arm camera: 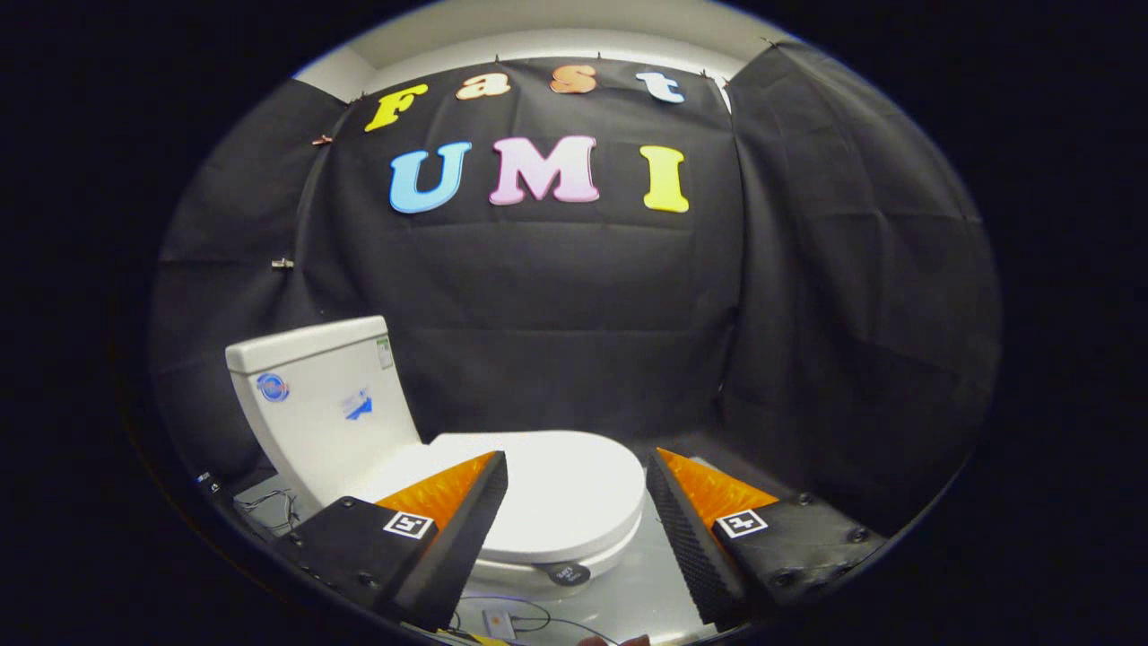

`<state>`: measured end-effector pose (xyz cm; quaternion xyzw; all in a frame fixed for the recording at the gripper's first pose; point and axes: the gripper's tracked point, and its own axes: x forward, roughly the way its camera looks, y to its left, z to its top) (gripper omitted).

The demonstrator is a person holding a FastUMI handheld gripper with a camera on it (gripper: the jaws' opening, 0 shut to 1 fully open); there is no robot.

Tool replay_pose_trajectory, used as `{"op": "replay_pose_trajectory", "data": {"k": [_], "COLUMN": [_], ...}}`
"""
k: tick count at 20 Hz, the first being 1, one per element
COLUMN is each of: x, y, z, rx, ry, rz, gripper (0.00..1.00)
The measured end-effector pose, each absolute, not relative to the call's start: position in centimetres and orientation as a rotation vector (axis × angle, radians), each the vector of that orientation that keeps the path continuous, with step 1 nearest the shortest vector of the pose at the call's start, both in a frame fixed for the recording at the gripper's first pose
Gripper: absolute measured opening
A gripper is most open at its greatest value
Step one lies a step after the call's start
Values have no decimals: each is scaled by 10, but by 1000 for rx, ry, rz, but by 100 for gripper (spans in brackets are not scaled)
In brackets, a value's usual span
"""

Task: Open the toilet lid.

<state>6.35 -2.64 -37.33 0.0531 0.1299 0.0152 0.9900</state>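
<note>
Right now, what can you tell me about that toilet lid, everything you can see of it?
The toilet lid is white, smooth and glossy, like plastic, with a rounded front edge. It lies flat and closed on the bowl, its back end meeting the white tank, which stands behind it. A small dark round tag sits below its front rim. The gripper is open, its fingers spread to either side above the lid's front part, and does not appear to touch it.

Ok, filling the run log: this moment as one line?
phase: approach | toilet lid: closed, flat on bowl | gripper: fingers open, above lid's front, no contact | tank: behind lid
</note>
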Motion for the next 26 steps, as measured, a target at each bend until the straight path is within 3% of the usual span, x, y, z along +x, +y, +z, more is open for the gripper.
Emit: {"op": "replay_pose_trajectory", "data": {"k": [10, 19, 22, 23, 25, 26], "x": [59, 67, 76, 80, 80, 81], "y": [-16, -4, -9, -9, -6, -4], "z": [-523, -575, -583, -584, -592, -600], "rx": [548, 967, 1058, 1089, 1120, 1122], "ry": [716, 910, 901, 899, 930, 952], "rz": [125, 171, 157, 155, 137, 125], "gripper": [99, 98, 92, 83, 83, 68]}}
